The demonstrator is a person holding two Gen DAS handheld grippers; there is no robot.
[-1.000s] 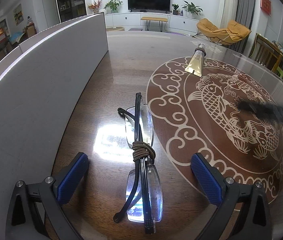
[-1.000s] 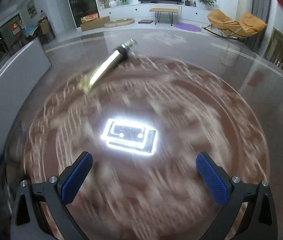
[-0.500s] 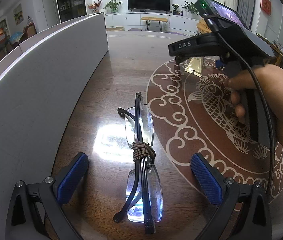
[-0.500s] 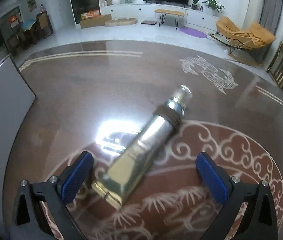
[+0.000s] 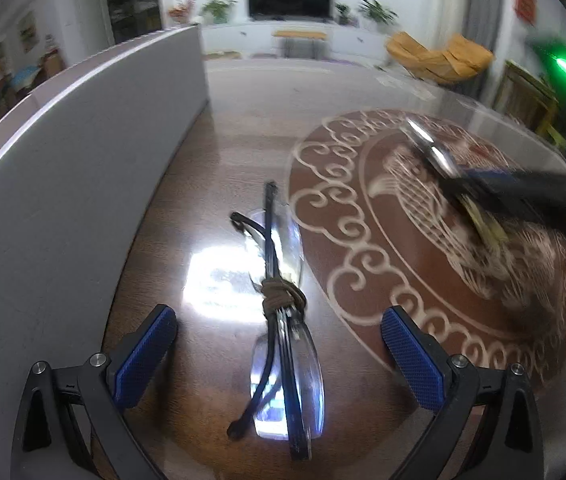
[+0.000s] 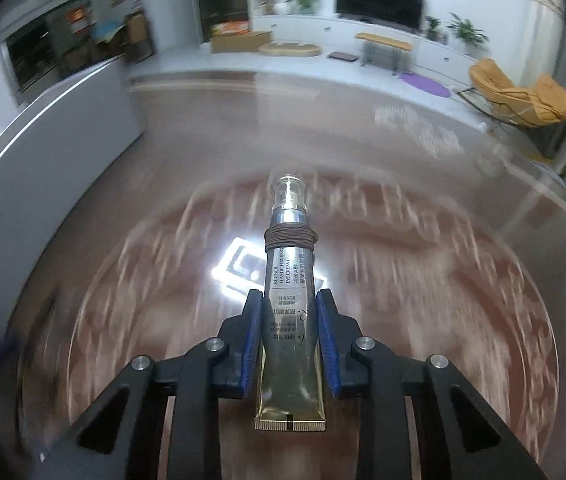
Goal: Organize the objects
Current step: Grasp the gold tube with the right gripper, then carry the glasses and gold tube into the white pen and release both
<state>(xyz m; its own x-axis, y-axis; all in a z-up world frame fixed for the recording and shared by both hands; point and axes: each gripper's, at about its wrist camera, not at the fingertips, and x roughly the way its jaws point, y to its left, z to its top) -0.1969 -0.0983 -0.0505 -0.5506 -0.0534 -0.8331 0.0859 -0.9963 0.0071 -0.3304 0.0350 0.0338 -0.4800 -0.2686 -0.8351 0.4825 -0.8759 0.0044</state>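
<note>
Folded glasses (image 5: 283,320) with a brown cord wound round the middle lie on the glossy table, between the blue pads of my left gripper (image 5: 275,344), which stands open and apart from them. In the right wrist view my right gripper (image 6: 289,336) has its jaws closing on a gold eye-cream tube (image 6: 290,292); both pads press its lower body, and its clear cap points away from me. A brown cord is wrapped round the tube's neck. The left wrist view shows the same tube (image 5: 439,160) as a blur at the right, carried above the table.
A tall grey panel (image 5: 63,180) runs along the table's left side, also seen as the grey panel (image 6: 43,168) from the right wrist. A round brown fish-pattern inlay (image 5: 363,240) covers the table's right half. A hand shows blurred at the right edge.
My right gripper went from wide open over the lying tube to shut on it, and now carries it off the table. The left gripper and the glasses have not moved.
</note>
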